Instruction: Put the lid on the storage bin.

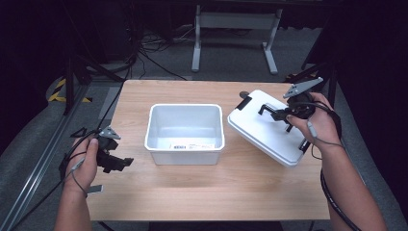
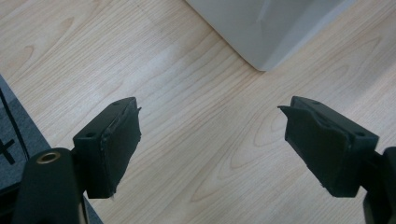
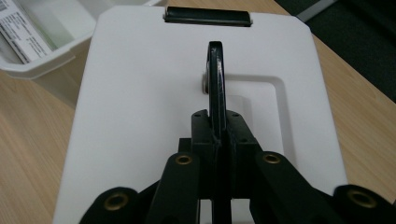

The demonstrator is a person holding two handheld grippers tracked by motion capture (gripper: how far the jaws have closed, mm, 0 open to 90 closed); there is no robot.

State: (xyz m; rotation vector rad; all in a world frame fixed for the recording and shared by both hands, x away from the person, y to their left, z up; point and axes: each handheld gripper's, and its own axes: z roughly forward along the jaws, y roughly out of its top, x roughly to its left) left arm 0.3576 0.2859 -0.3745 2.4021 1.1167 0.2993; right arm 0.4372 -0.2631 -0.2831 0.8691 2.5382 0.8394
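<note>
A white lid with a black carry handle and a black clip at its far edge hangs tilted above the right side of the table. My right gripper is shut on that handle, its jaws pressed flat against both sides. An open white bin with a label inside stands at the table's middle. My left gripper rests low near the table's left front, jaws wide open over bare wood, the bin's corner just ahead of it.
The wooden table has free room in front of the bin and at the left. A small dark round thing lies behind the lid. Cables and a white frame stand on the floor beyond the far edge.
</note>
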